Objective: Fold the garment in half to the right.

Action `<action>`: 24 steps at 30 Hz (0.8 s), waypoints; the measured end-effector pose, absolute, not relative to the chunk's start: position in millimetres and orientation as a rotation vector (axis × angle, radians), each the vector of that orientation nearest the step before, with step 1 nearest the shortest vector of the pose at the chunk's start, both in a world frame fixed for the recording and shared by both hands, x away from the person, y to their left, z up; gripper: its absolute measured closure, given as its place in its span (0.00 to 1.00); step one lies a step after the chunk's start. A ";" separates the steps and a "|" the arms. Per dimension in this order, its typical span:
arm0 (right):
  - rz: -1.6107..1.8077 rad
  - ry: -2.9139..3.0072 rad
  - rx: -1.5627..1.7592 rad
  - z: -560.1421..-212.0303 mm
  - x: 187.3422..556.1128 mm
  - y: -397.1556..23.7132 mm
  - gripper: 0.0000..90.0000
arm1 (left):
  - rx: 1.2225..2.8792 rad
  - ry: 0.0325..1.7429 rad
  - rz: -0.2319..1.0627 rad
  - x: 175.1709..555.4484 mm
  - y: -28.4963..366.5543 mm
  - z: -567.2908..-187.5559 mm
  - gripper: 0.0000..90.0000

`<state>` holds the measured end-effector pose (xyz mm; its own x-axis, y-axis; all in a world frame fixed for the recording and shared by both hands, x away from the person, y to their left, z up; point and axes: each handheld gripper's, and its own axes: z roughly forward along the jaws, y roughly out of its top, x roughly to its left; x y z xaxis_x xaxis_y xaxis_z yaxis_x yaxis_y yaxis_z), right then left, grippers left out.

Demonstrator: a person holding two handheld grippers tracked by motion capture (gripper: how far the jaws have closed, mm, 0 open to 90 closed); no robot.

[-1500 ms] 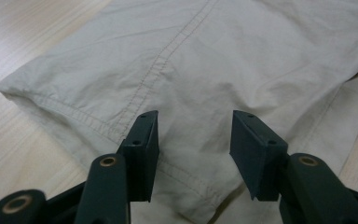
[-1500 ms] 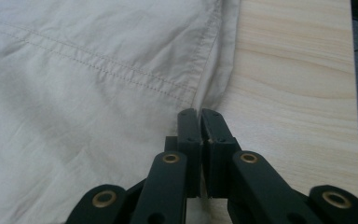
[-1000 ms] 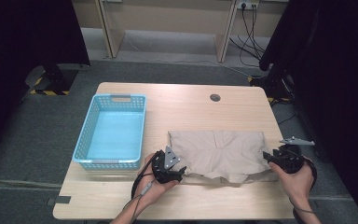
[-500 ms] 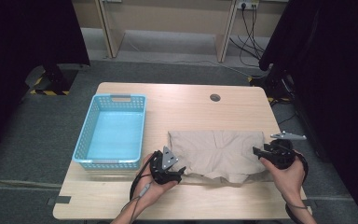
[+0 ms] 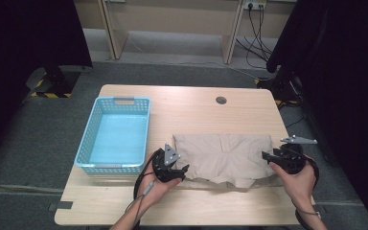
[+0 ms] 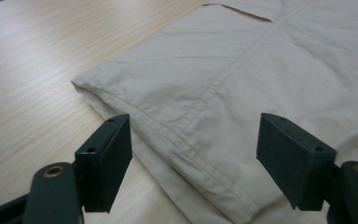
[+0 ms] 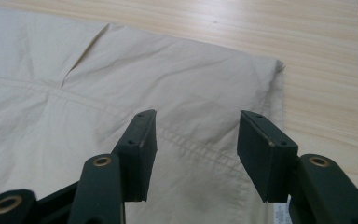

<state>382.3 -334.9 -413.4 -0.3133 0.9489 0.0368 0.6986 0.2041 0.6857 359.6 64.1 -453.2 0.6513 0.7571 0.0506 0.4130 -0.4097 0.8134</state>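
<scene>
Folded beige cotton shorts lie flat near the table's right side. Left gripper and right gripper, jaws just spread and empty, flank the ends; next comes pinching both edges, I'd guess.

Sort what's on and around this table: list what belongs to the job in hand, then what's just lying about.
In the job: beige garment, left gripper and right gripper, both open at its edges.

Lying about: blue basket, hole in the table, cables on the floor.
</scene>
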 end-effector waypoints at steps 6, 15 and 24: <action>0.838 2.075 1.573 -413.7 392.5 -345.7 0.53 | 2.045 0.979 0.530 382.1 61.8 -454.3 0.29; 0.801 2.063 1.616 -418.6 402.6 -359.2 0.53 | 2.055 1.025 0.494 393.8 56.5 -458.4 0.28; 0.773 2.053 1.666 -426.0 412.8 -369.7 0.52 | 2.051 1.068 0.468 402.6 52.7 -462.4 0.26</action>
<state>412.8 -369.7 -426.0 -0.2211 0.9742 0.0455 0.7623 0.1435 0.6311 402.6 52.7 -462.4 0.5824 0.8125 -0.0243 0.5331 -0.3592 0.7661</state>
